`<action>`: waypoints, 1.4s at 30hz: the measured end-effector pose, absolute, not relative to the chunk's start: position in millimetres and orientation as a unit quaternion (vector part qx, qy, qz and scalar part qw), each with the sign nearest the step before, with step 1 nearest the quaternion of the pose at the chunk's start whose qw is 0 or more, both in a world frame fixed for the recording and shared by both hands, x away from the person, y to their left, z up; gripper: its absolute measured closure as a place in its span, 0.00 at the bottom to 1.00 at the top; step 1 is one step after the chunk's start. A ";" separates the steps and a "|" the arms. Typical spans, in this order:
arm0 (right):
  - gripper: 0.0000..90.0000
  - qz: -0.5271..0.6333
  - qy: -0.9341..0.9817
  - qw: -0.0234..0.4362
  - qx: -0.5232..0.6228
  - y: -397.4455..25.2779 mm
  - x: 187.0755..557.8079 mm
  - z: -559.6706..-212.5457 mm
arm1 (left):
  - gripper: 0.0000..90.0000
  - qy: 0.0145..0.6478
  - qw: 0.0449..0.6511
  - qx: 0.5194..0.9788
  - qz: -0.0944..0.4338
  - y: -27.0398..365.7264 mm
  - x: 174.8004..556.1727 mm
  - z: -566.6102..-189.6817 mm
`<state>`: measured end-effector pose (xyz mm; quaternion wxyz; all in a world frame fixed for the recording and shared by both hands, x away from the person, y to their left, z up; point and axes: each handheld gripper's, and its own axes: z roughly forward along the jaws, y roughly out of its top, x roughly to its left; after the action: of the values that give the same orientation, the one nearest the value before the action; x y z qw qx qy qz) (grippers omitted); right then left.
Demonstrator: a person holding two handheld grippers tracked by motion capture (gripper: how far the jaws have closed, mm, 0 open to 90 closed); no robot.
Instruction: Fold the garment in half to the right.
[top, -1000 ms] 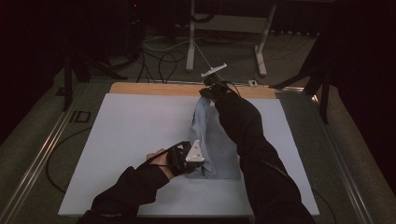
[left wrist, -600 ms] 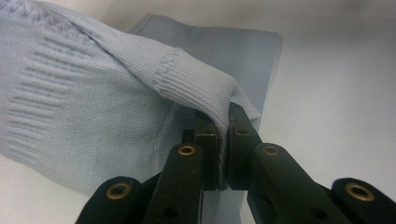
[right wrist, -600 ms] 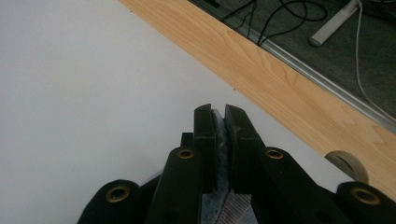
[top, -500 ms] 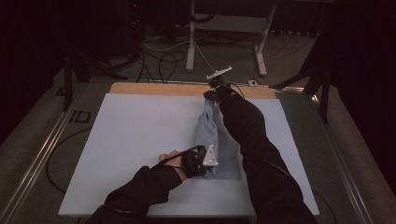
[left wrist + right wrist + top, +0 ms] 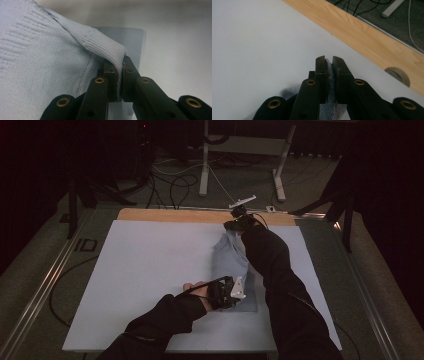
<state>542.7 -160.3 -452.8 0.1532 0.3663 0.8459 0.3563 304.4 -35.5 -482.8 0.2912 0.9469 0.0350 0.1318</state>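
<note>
Since a second ago my left tongs [image 5: 235, 290] have dragged the near edge rightward, so the pale blue sweater [image 5: 235, 265] is now a narrow strip on the white surface [image 5: 150, 270]. Long axis runs away from me. Right tongs [image 5: 239, 221] clamp the far end, left clamp a ribbed hem. My right sleeve hides its right side.

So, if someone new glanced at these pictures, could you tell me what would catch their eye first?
Probably the pale blue knit garment, lying folded on the right half of the white table between two dark-sleeved arms. The left gripper is shut on a ribbed edge of it at the near end, and the right gripper pinches fabric at the far end, by the wooden strip along the table's far edge.
</note>
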 end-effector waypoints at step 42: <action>0.10 0.406 0.837 0.119 0.346 -200.0 513.5 -461.5 | 0.39 -0.002 0.335 0.941 0.045 -17.2 301.1 -468.8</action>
<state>513.5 -200.0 -461.5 0.1186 0.3461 0.8375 0.4059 301.1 -17.2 -468.8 0.3348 0.9412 -0.0019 0.0447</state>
